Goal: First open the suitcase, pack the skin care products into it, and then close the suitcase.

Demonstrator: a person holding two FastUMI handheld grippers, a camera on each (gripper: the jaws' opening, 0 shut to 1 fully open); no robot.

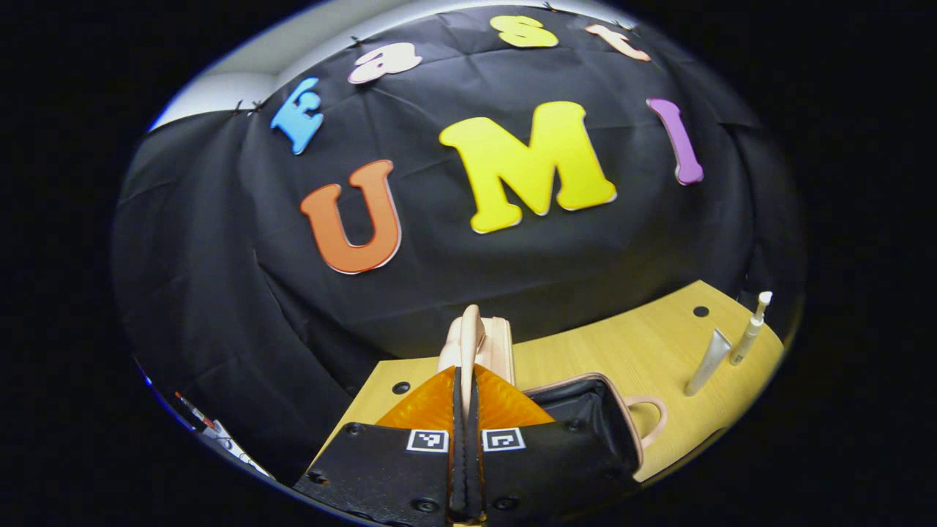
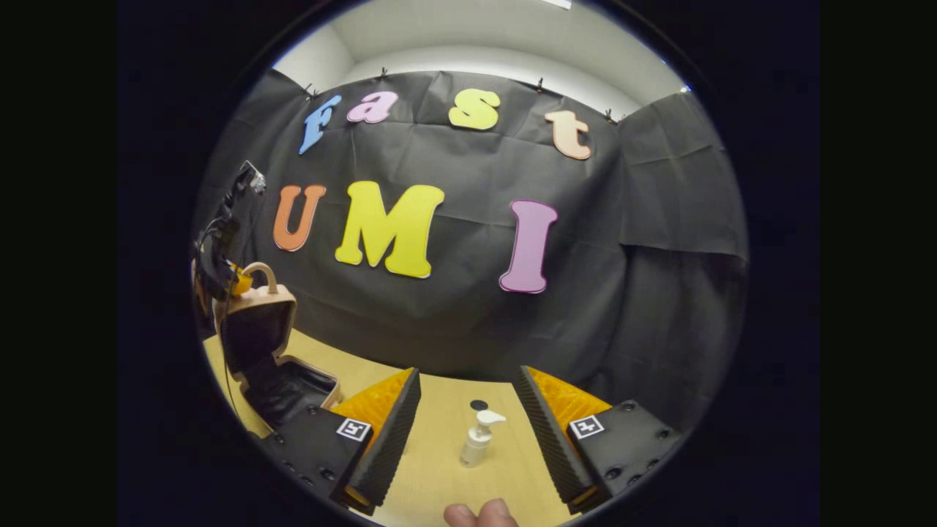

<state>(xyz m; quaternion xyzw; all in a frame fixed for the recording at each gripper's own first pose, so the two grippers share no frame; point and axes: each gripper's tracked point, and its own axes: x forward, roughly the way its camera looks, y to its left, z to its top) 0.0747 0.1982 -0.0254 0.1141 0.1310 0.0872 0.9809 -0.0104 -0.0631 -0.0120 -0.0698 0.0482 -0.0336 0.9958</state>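
Wooden table (image 2: pixel 439 454) carries, from left to right, the open suitcase (image 2: pixel 263 344), whose raised lid the left gripper (image 1: pixel 466 380) pinches by its handle, then the pump bottle (image 2: pixel 477 438) standing between the right gripper (image 2: pixel 468 410) fingers, spread wide apart.

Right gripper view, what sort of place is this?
Likely a staged recording booth: black cloth wall, a wooden table with a pump bottle and an open suitcase.

The light is even and comes from above. The table (image 2: pixel 439 468) is bright, the black cloth dim. Both views bend strongly at the edges; the rim is slightly blurred.
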